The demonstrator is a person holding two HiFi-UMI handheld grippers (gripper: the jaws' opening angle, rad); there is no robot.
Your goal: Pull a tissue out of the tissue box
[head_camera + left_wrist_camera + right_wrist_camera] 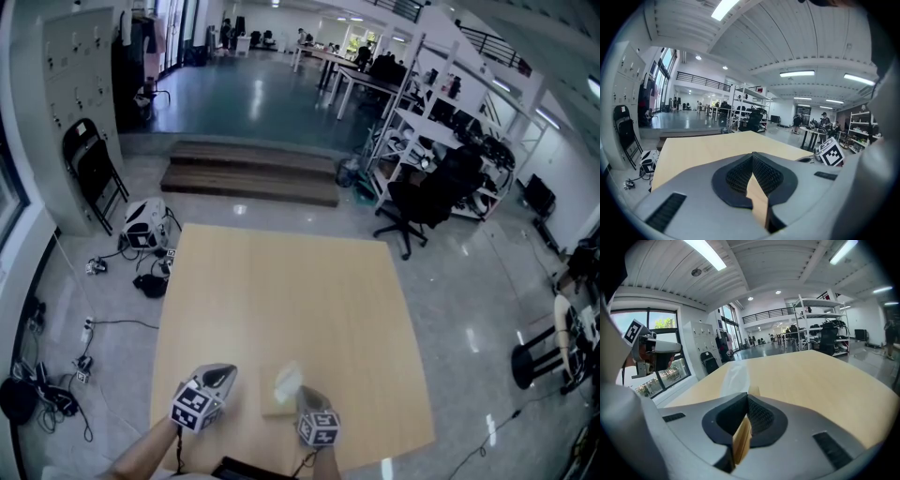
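A light wooden tissue box (274, 405) lies near the front edge of the pale wooden table (300, 300). A white tissue (288, 379) stands up out of it. My right gripper (302, 393) is at the box's right side, and its jaws are shut on the tissue (733, 377), which rises just past the tips. My left gripper (225, 374) hovers a little left of the box, its jaws shut on nothing and only bare table beyond them. The right gripper's marker cube (831, 153) shows at the right of the left gripper view.
A dark flat object (246, 467) lies at the table's near edge. Beyond the table stand a black office chair (424, 201), shelving racks (441, 122) and a low wooden step (253, 173). Cables and a bag (142, 223) lie on the floor at the left.
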